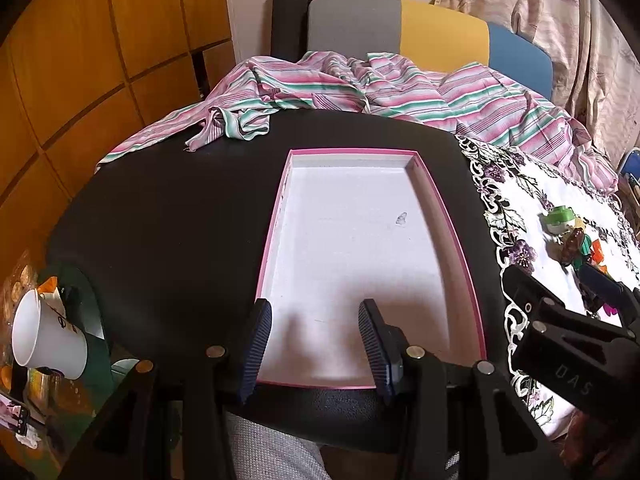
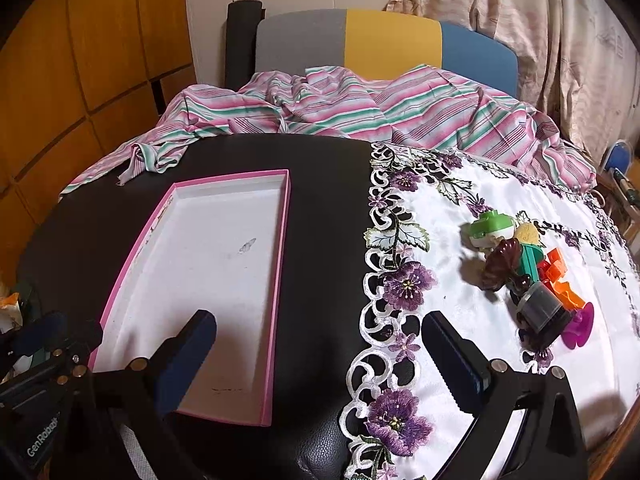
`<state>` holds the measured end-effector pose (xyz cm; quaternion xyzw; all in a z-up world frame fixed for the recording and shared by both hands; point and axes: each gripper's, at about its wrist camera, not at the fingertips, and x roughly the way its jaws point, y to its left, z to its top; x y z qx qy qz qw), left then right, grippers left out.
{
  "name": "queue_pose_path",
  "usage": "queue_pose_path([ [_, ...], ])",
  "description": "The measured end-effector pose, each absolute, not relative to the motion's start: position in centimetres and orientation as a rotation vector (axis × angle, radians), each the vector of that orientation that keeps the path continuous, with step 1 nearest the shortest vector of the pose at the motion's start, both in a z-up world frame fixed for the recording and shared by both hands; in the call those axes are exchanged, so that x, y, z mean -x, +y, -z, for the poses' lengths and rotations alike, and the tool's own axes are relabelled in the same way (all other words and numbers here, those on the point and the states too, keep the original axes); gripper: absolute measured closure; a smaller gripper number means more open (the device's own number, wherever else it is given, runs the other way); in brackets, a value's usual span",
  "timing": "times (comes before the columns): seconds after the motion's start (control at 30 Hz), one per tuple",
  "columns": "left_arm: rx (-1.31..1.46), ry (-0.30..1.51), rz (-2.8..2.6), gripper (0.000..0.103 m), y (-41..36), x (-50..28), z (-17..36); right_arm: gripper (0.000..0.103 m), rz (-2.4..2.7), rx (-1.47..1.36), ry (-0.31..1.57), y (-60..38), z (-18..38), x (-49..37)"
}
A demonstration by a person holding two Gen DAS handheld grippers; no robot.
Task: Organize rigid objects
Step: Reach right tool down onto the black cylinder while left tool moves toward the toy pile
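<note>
A shallow white tray with a pink rim lies empty on the black table; it also shows in the right wrist view. A pile of small toys lies on the white embroidered cloth to the right: a green-and-white piece, a dark brown piece, orange blocks, a grey cylinder and a magenta piece. The toys also show in the left wrist view. My left gripper is open and empty over the tray's near end. My right gripper is open and empty, between tray and toys.
A pink-and-green striped cloth is bunched along the table's far side, with a grey, yellow and blue chair back behind it. A white cup and clutter sit off the table's left edge. Wooden panels stand at the left.
</note>
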<state>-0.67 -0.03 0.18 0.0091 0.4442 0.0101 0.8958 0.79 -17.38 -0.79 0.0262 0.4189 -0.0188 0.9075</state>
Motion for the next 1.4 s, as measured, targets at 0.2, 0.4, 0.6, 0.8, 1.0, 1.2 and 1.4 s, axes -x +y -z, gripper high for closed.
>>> queue_pose_path([
  [0.2, -0.030, 0.916, -0.014, 0.057, -0.4, 0.7, -0.2, 0.000, 0.059, -0.043, 0.859, -17.8, 0.6, -0.5],
  [0.4, -0.014, 0.924, 0.025, 0.057, -1.0, 0.6, -0.2, 0.000, 0.082, -0.066, 0.848, -18.7, 0.4, -0.1],
  [0.6, 0.001, 0.935, 0.124, 0.057, -2.4, 0.4, -0.2, 0.000, 0.126, -0.089, 0.845, -20.2, 0.1, 0.1],
  [0.8, -0.043, 0.934, 0.150, 0.057, -4.6, 0.1, -0.2, 0.000, 0.173, -0.096, 0.847, -21.9, 0.0, 0.4],
  [1.0, -0.113, 0.959, 0.200, 0.057, -6.7, -0.1, 0.0, 0.000, 0.249, -0.121, 0.847, -23.8, 0.1, 0.6],
  [1.2, -0.226, 0.971, 0.244, 0.058, -9.6, 0.4, 0.8, 0.000, 0.303, -0.121, 0.854, -25.2, 0.2, 0.7],
  [1.4, -0.226, 0.996, 0.334, 0.057, -11.1, 0.6, 1.1, 0.000, 0.319, -0.223, 0.844, -27.9, 0.1, 0.8],
])
